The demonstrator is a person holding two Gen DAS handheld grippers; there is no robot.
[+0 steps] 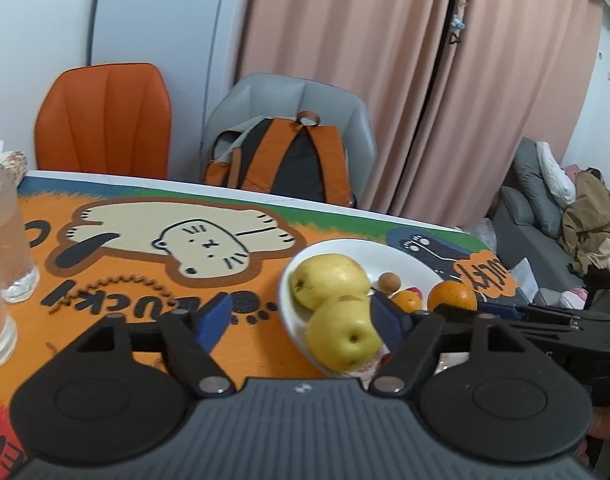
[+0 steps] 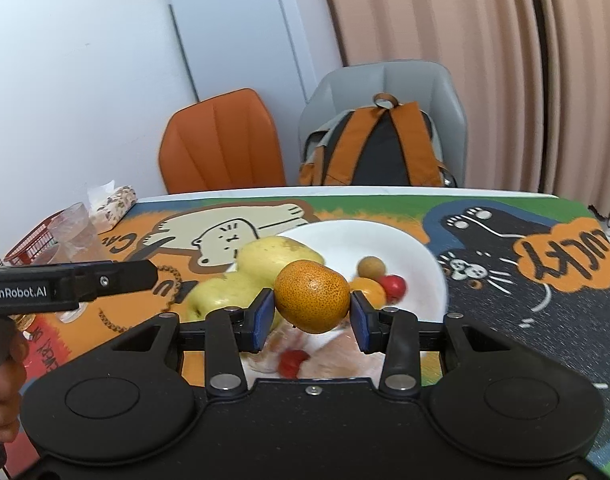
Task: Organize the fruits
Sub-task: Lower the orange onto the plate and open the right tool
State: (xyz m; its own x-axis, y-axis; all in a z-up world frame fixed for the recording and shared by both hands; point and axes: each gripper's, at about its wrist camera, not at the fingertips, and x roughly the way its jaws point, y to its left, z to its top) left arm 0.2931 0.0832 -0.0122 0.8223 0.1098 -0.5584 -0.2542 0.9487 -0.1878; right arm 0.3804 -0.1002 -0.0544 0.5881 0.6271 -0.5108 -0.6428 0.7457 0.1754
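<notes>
The tabletop (image 2: 505,320) carries a white plate (image 2: 405,248) near its far right corner, with two yellow pears (image 1: 325,284), a smaller orange fruit and small round fruits on it. The right tool (image 2: 311,310) grips an orange (image 2: 311,300) by its sides, above the plate's near rim. The rind is round, so a slack grip could let it roll off the edge. The left tool (image 1: 301,320) is spread wide, empty, level, beside the near pear.
</notes>
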